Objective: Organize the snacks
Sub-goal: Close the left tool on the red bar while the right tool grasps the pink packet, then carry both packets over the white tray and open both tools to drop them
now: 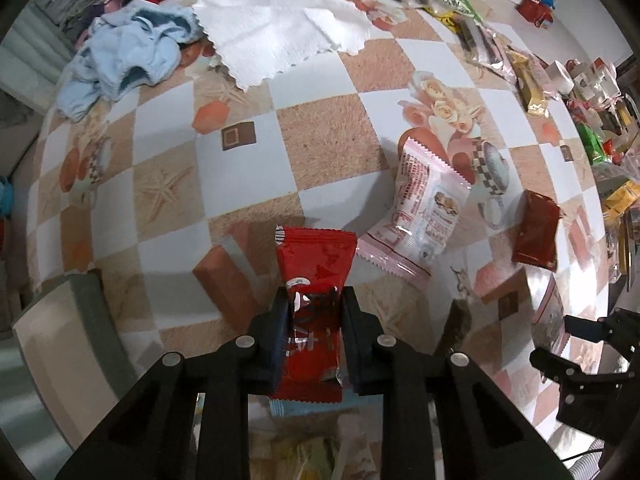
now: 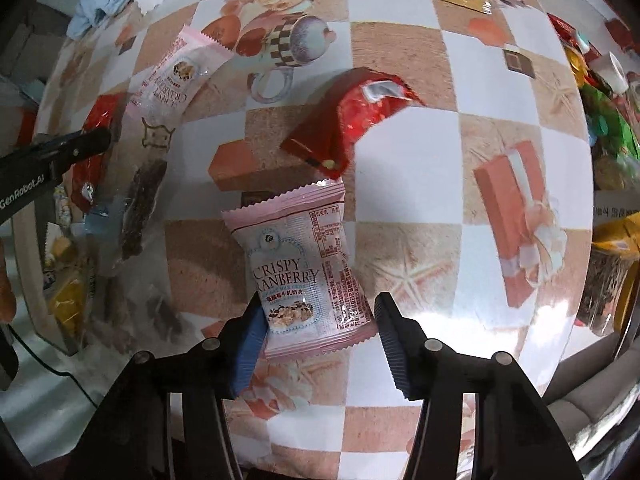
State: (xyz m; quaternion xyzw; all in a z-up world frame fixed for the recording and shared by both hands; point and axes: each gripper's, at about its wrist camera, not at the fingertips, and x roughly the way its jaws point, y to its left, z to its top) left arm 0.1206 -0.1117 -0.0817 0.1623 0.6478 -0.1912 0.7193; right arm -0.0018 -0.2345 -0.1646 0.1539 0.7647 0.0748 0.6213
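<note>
On the table (image 1: 328,128), taking the cranberry packet (image 1: 424,208) in the left wrist view as landmark: a darker packet (image 1: 536,232) lies right of it, a packet in the left gripper (image 1: 316,320) left and nearer, two cloths (image 1: 280,28) far behind.

The place looked like a home, most likely a dining room. A round table (image 1: 320,128) wore a glossy checkered tablecloth (image 2: 400,128) printed with roses, teapots and starfish. Crumpled towels (image 1: 132,52) lay at its far edge, wrapped snacks (image 1: 472,28) were strewn along one side, and white cups (image 1: 560,74) stood among clutter (image 1: 600,136) on a crowded side surface.
</note>
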